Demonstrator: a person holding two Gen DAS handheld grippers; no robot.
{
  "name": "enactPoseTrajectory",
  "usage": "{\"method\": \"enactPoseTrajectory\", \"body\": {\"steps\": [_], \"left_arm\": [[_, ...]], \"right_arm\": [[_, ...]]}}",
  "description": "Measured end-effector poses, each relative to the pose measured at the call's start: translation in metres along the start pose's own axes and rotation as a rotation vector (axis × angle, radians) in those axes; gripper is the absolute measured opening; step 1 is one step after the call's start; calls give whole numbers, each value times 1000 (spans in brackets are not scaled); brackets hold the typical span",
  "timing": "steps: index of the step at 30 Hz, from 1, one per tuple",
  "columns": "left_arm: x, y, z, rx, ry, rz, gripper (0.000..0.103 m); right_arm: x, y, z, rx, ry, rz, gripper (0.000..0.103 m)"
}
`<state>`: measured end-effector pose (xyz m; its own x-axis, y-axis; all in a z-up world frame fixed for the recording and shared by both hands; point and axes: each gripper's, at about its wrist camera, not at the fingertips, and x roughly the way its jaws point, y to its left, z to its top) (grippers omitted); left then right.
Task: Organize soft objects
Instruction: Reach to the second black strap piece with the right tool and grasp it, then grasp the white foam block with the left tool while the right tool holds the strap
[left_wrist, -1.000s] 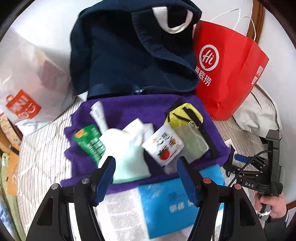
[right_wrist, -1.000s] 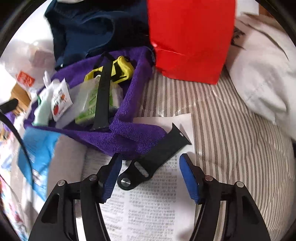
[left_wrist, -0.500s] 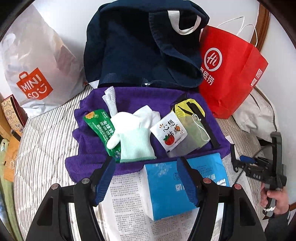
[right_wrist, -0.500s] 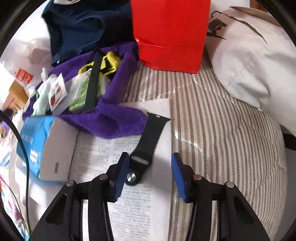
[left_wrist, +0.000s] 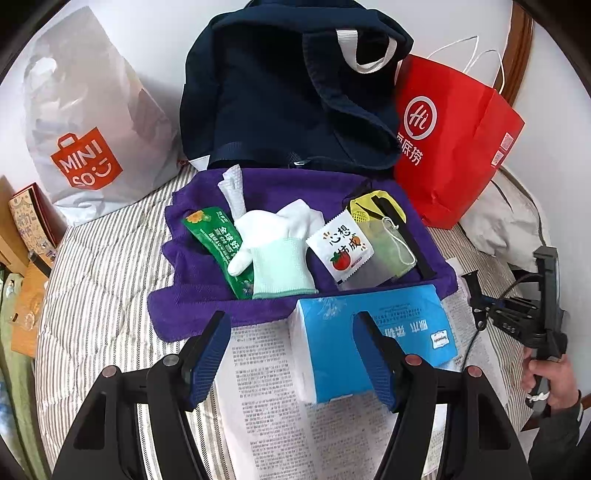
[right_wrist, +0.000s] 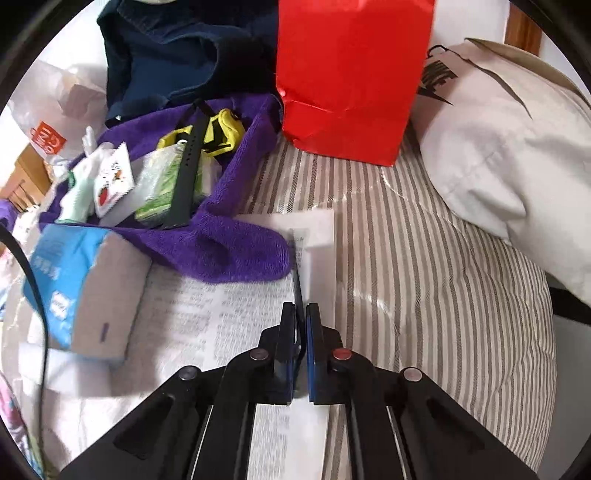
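Striped bed quilt (right_wrist: 424, 258) is our surface. A purple towel (left_wrist: 288, 184) is spread across its far half, and a printed sheet (left_wrist: 266, 369) lies against the towel's near edge.

Step in hand, as we read it: picking up the loose black watch strap (right_wrist: 294, 266) from the sheet's right edge.
- The right gripper (right_wrist: 301, 308) is clamped tight. A thin dark strip runs edge-on out from between its pads, and we take that for the strap.
- The left gripper (left_wrist: 291, 325) is wide and empty over the sheet. Its right finger overlaps the blue tissue pack (left_wrist: 369, 332), but we see no contact.

Next move, our guess: carry the strap to the towel's right edge, beside the second strap (right_wrist: 188, 166) lying there, and release it flat. It's floppy, so it may swing or twist in a pinch grip.

Already on the towel:
- a white-and-mint glove (left_wrist: 277, 258) at the centre
- a green sachet (left_wrist: 218, 236) on its left
- a tomato-print sachet (left_wrist: 341, 247) to the right of the glove
- a yellow item (left_wrist: 369, 206) at the far right corner

Obstacles:
- The towel's folded corner bulges onto the sheet, right next to the strap.
- The tissue pack sits on the towel's near edge.
- A red paper bag (left_wrist: 454, 147) crowds the far right corner.
- A black cable (right_wrist: 33, 288) hangs across the left of the right wrist view.

A navy bag (left_wrist: 277, 103) and a Miniso bag (left_wrist: 85, 129) stand behind the towel, out of the path.
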<state>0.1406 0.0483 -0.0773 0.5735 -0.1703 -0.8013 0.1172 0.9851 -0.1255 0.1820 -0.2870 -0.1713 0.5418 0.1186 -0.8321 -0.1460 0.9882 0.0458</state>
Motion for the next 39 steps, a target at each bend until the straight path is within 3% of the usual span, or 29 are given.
{"method": "enactPoseTrajectory", "body": {"steps": [5, 11, 19, 32, 39], "left_arm": [[-6, 3, -3, -8, -8, -13, 67], [-9, 0, -10, -6, -4, -30, 67], [-16, -4, -24, -3, 0, -29, 67], [-18, -53, -51, 126, 17, -105, 67], [-26, -74, -64, 157, 3, -126, 73]], "right_arm": [[-16, -7, -15, 5, -1, 25, 6], [-1, -8, -16, 35, 20, 73, 6], [5, -1, -13, 13, -9, 64, 3], [-36, 0, -43, 11, -28, 64, 3], [-59, 2, -68, 24, -57, 95, 3]]}}
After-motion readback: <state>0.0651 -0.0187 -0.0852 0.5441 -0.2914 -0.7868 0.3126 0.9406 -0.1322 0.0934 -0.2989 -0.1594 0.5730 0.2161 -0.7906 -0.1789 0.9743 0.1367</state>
